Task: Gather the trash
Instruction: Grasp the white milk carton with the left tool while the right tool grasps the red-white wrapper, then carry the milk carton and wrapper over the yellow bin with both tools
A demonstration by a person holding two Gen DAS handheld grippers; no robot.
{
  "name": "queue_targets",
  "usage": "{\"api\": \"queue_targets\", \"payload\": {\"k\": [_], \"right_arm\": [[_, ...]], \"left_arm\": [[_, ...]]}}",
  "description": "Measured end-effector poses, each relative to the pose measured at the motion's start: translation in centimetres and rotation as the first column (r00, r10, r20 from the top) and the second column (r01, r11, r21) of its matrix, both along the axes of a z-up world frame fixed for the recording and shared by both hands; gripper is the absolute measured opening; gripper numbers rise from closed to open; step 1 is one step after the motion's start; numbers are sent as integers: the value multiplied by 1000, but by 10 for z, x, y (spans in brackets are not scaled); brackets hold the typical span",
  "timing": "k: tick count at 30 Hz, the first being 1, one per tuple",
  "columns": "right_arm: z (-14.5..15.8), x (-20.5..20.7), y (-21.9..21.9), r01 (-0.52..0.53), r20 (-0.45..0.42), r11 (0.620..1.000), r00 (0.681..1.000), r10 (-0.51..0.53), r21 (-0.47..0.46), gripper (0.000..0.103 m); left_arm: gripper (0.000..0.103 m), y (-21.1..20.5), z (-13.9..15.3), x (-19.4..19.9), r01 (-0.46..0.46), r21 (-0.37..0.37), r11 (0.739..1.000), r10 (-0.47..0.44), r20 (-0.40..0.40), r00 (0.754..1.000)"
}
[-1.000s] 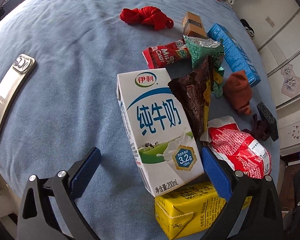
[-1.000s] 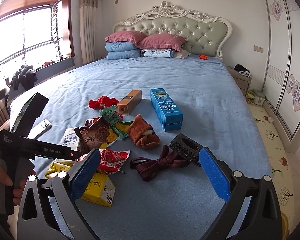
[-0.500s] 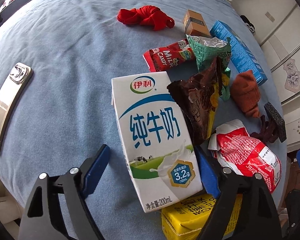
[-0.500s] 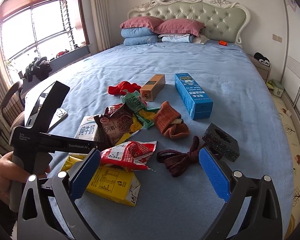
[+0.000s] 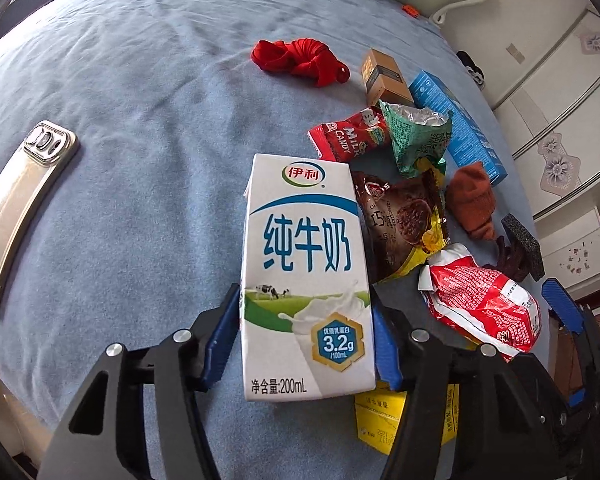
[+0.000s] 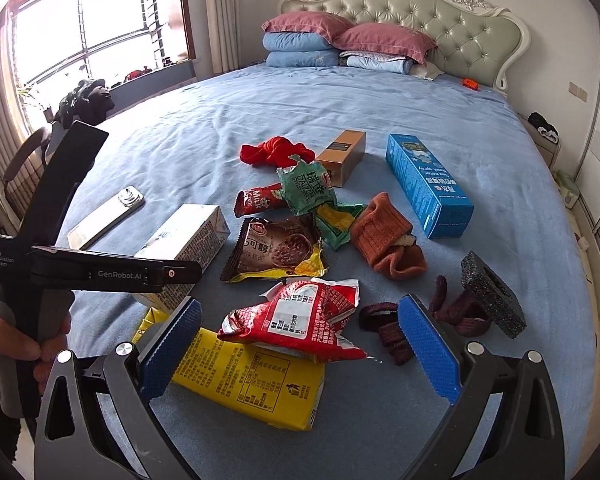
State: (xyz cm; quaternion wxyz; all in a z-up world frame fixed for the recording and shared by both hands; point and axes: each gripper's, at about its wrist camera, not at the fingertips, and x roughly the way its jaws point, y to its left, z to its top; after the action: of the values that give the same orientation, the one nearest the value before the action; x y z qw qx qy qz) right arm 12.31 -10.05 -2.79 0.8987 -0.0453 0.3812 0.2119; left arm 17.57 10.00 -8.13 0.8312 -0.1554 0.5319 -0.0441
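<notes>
A white milk carton (image 5: 304, 260) lies on the blue bed (image 5: 140, 120). The jaws of my left gripper (image 5: 304, 304) are closing on it, and both blue pads (image 5: 224, 336) sit against its sides. The right wrist view shows that carton (image 6: 184, 240) under the left gripper's body. My right gripper (image 6: 300, 308) is open above a red wrapper (image 6: 300, 320) and a yellow carton (image 6: 252, 380), touching neither. Behind them lie a brown wrapper (image 6: 276, 252), a green wrapper (image 6: 306, 192) and a red candy wrapper (image 6: 256, 202).
A phone (image 6: 108, 216) lies left of the carton. Beyond and to the right are a red cloth (image 6: 276, 152), a brown box (image 6: 342, 156), a blue box (image 6: 428, 188), an orange sock (image 6: 388, 240), dark socks (image 6: 388, 328) and a black foam block (image 6: 492, 292).
The left jaws have narrowed from wide open until they meet the milk carton's sides. The right gripper has moved forward and down over the red wrapper, still open.
</notes>
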Motion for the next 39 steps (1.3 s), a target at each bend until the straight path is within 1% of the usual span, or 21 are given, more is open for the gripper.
{"api": "queue_targets", "payload": {"k": [2, 4, 5, 6, 7, 8, 11, 14, 17, 20, 23, 26, 30, 35, 39], "right_arm": [[-4, 6, 3, 7, -20, 1000, 1000, -7, -13, 95], [-10, 12, 4, 17, -40, 999, 999, -18, -31, 86], [-12, 16, 4, 14, -56, 999, 998, -15, -33, 74], [-15, 19, 4, 12, -76, 999, 997, -14, -30, 59], [-18, 22, 3, 15, -95, 1000, 995, -17, -22, 55], [-20, 24, 2, 21, -101, 1000, 995, -22, -16, 54], [-19, 22, -2, 36, -81, 999, 996, -37, -17, 49], [-13, 20, -11, 45, -65, 999, 997, -44, 16, 43], [-5, 17, -22, 59, -51, 998, 997, -57, 29, 32], [3, 13, -35, 75, -36, 996, 997, -73, 44, 18], [11, 6, -51, 87, -18, 994, 996, -86, 64, 16], [20, -3, -71, 89, -7, 990, 996, -89, 113, 15], [33, -17, -104, 120, 25, 985, 992, -124, 127, 15], [41, -36, -161, 201, 41, 971, 977, -207, 128, 15], [42, -57, -216, 278, 45, 953, 957, -285, 123, 15]], "left_arm": [[59, 3, 2, -2, 4, -7, 1000, -4, 11, 1000], [59, 6, 3, -4, 9, -16, 1000, -9, 17, 1000], [59, 8, 4, -6, 11, -24, 1000, -11, 21, 1000], [59, 9, 5, -6, 12, -37, 999, -11, 23, 1000], [59, 10, 5, -7, 13, -53, 999, -12, 25, 1000], [59, 10, 6, -8, 16, -61, 998, -14, 26, 1000], [59, 8, 10, -11, 22, -75, 997, -18, 44, 999], [59, 2, 21, -14, 36, -77, 996, -31, 67, 997], [59, -9, 36, -18, 55, -61, 997, -49, 98, 994], [59, -24, 51, -19, 86, -52, 995, -78, 125, 989], [59, -46, 65, -20, 120, -37, 992, -113, 148, 982], [59, -69, 75, -20, 153, -27, 988, -147, 162, 976], [59, -109, 86, -22, 221, -18, 975, -215, 171, 962], [59, -176, 91, -22, 336, -23, 942, -327, 173, 929], [59, -239, 85, -22, 431, -30, 902, -421, 161, 893]]}}
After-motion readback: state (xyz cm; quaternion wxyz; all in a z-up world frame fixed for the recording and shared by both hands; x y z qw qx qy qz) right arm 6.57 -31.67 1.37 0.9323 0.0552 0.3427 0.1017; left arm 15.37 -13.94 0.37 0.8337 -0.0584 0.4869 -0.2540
